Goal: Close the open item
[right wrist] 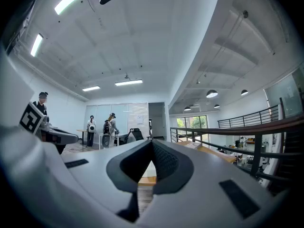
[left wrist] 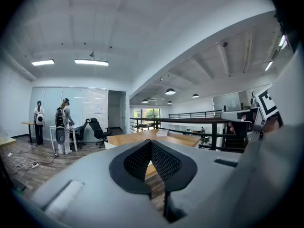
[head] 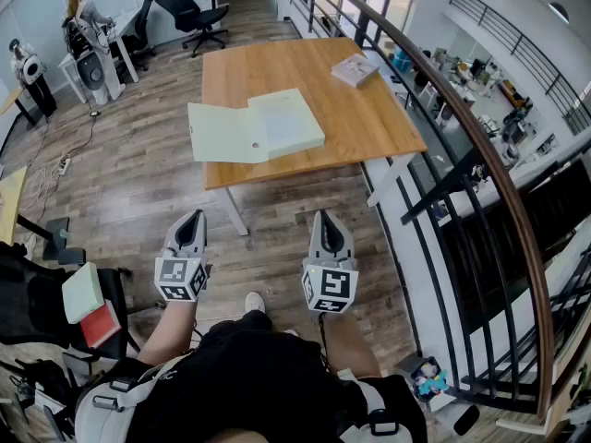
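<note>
Standing on a plank floor [head: 138, 183], the person holds both tools out in front, side by side and well apart, tips aimed at the table ahead. The left gripper [head: 191, 220] has its jaws pressed together with nothing between them; its own view shows the two dark ribbed pads meeting along one seam. The right gripper [head: 330, 220] is the same, jaws squeezed tight and empty. A white shoe [head: 254, 301] shows on the floor between them. At the near left, a pale book [head: 81, 292] lies against a red book [head: 100, 326] on a dark seat. Beyond the tools stands a wooden table [head: 369, 123], and neither tool touches it. The open folder [head: 259, 127], pale yellow, lies flat on the table's near left part: its thick body sits on the wood, and its cover is swung out to the left, reaching just past the table's left edge. A small book [head: 355, 69] rests near the far right corner, well apart from the folder. A dark railing [head: 480, 150] curves along the right side. Farthest off, an office chair [head: 189, 12] and people [head: 83, 12] at desks stand near the back wall
</note>
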